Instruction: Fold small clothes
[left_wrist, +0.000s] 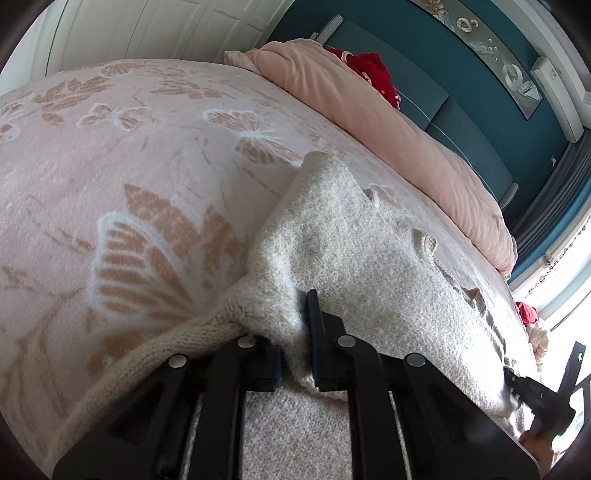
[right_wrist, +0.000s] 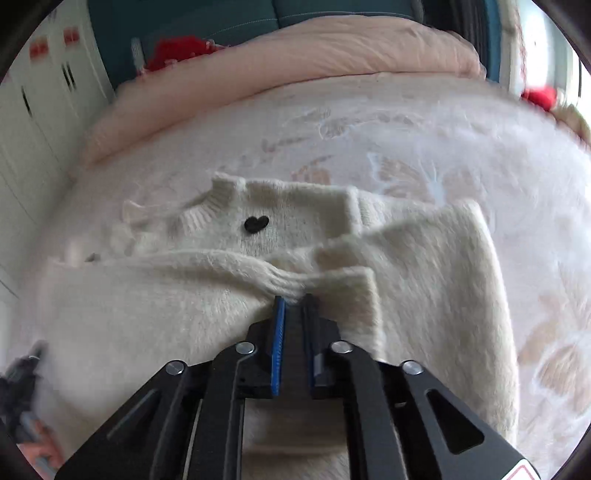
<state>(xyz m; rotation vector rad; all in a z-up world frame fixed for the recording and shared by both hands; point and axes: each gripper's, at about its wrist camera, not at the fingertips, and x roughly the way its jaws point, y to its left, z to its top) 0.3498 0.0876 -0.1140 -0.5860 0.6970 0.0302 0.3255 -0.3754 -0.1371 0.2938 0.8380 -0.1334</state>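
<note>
A small cream knitted sweater (right_wrist: 288, 221) with a black heart (right_wrist: 255, 223) on its chest lies on the bed. Its lower part is lifted and folded up toward the collar. My right gripper (right_wrist: 295, 301) is shut on the sweater's bunched hem. My left gripper (left_wrist: 295, 328) is shut on a fold of the same sweater (left_wrist: 369, 251), with cloth wrapped over the left finger. The right gripper (left_wrist: 532, 391) also shows at the lower right of the left wrist view, holding the sweater's far edge.
The bed has a pale pink blanket (left_wrist: 129, 166) with butterfly patterns. A rolled pink duvet (right_wrist: 295, 62) lies along the teal headboard (left_wrist: 461, 122). Red cloth (left_wrist: 373, 74) sits behind the duvet. White cupboards (right_wrist: 37, 122) stand at the left.
</note>
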